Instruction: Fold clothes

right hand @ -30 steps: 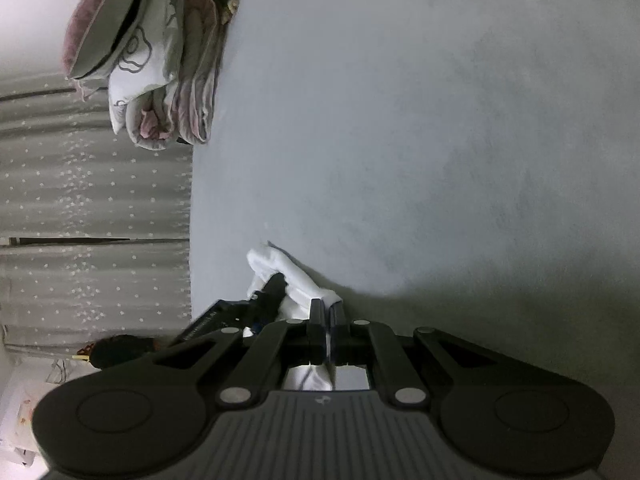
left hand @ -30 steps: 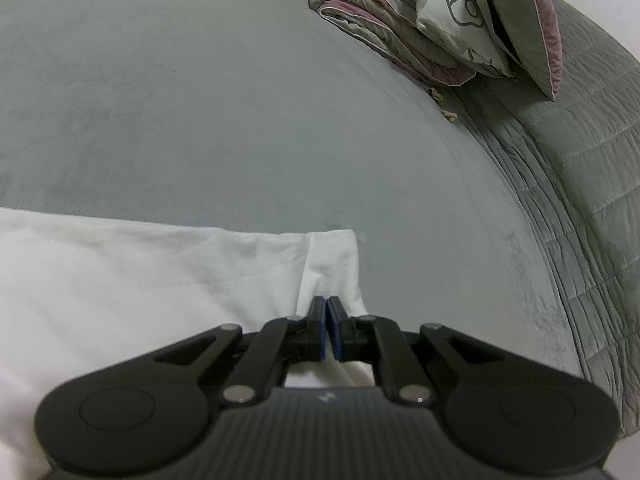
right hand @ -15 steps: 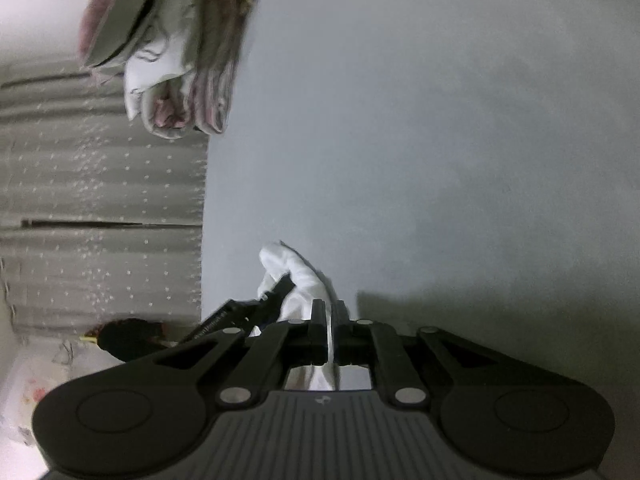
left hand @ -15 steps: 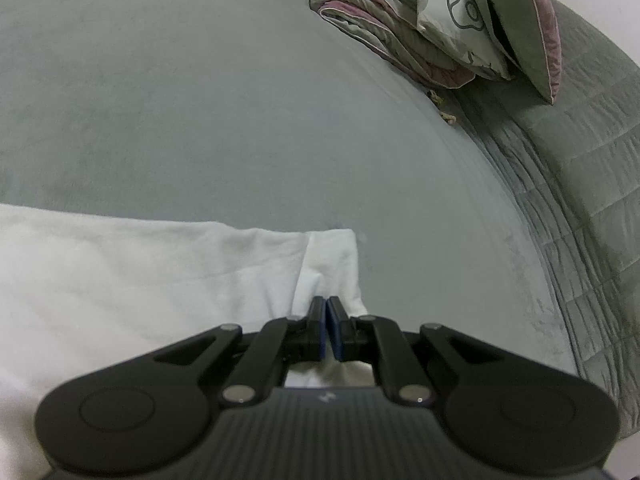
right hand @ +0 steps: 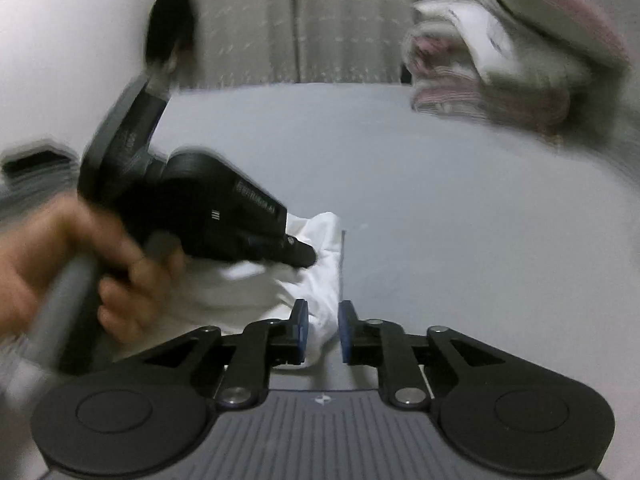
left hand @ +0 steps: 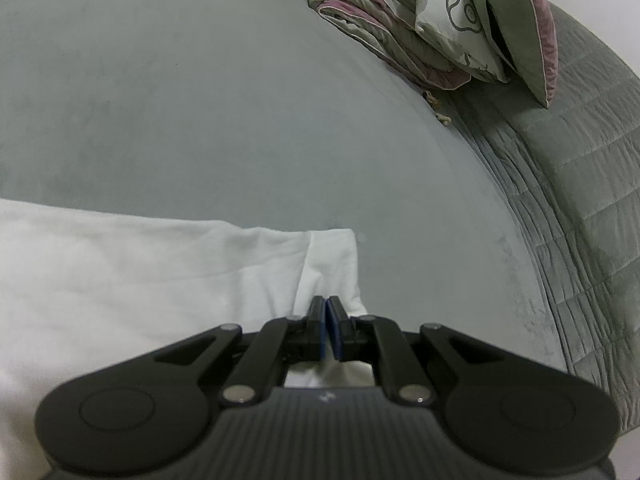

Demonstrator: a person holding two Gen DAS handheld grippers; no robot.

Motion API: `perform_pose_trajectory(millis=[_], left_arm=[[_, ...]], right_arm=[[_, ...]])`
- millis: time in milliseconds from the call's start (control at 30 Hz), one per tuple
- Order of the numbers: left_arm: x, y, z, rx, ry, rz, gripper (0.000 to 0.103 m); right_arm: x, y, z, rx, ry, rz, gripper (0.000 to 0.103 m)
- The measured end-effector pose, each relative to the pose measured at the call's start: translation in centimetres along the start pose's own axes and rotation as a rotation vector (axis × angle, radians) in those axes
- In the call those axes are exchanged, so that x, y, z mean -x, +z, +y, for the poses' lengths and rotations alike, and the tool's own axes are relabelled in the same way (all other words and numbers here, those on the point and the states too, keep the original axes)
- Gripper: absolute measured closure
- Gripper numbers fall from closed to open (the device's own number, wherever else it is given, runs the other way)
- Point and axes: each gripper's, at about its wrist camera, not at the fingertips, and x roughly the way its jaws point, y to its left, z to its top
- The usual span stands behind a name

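Grey bed (left hand: 240, 100): white garment (left hand: 120, 280) pinched by left gripper (left hand: 328, 330); right gripper (right hand: 322, 330) just opening, cloth loose between its jaws.

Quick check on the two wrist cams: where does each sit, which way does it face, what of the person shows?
Left wrist: sits on the left gripper, looking forward and down over the grey bed cover; jaws shut on the white cloth garment; no hand visible.
Right wrist: sits on the right gripper, facing the pale dotted curtain; its jaws have just been opening, garment between them; shows the person's left hand holding the other gripper.
Shared: garment, bed, folded pink-and-green floral quilt.
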Motion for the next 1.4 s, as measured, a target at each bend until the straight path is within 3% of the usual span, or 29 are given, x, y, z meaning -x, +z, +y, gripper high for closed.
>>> perform_pose_trajectory(millis=[167, 267, 300, 367, 433, 867, 900, 1033, 1267, 1400], left_arm=[[0.0, 0.2, 0.0, -0.003, 0.000, 0.000, 0.097], [0.0, 0.4, 0.3, -0.001, -0.004, 0.000, 0.097], [0.0, 0.5, 0.5, 0.000, -0.006, 0.000, 0.097], [0.0, 0.6, 0.7, 0.003, -0.011, 0.001, 0.097], [0.1, 0.6, 1.0, 0.008, -0.015, 0.001, 0.097], [1.0, 0.9, 0.5, -0.017, 0.000, 0.004, 0.097], [1.4, 0.9, 0.4, -0.021, 0.006, 0.000, 0.094], [4.6, 0.7, 0.0, -0.102, 0.069, -0.055, 0.076], [10.8, -1.3, 3.9, -0.093, 0.191, -0.078, 0.081], [13.7, -1.9, 5.6, -0.055, 0.205, -0.110, 0.083]], right_arm=[[-0.9, -0.4, 3.8, 0.321, -0.066, -0.016, 0.079], [-2.5, -0.2, 4.8, 0.428, -0.132, -0.020, 0.080], [-2.7, -0.1, 5.0, 0.436, -0.141, -0.024, 0.082], [-3.2, 0.0, 5.3, 0.453, -0.153, -0.023, 0.097], [-3.2, -0.2, 5.5, 0.477, -0.165, -0.023, 0.102], [-0.7, -2.0, 5.6, 0.604, -0.105, -0.027, 0.102], [-0.8, -2.2, 5.5, 0.604, -0.102, -0.023, 0.102], [-0.1, -1.9, 5.0, 0.586, -0.082, -0.045, 0.102], [-0.1, -2.3, 3.9, 0.642, -0.035, -0.042, 0.102], [-0.7, -3.0, 3.5, 0.624, 0.011, -0.051, 0.102]])
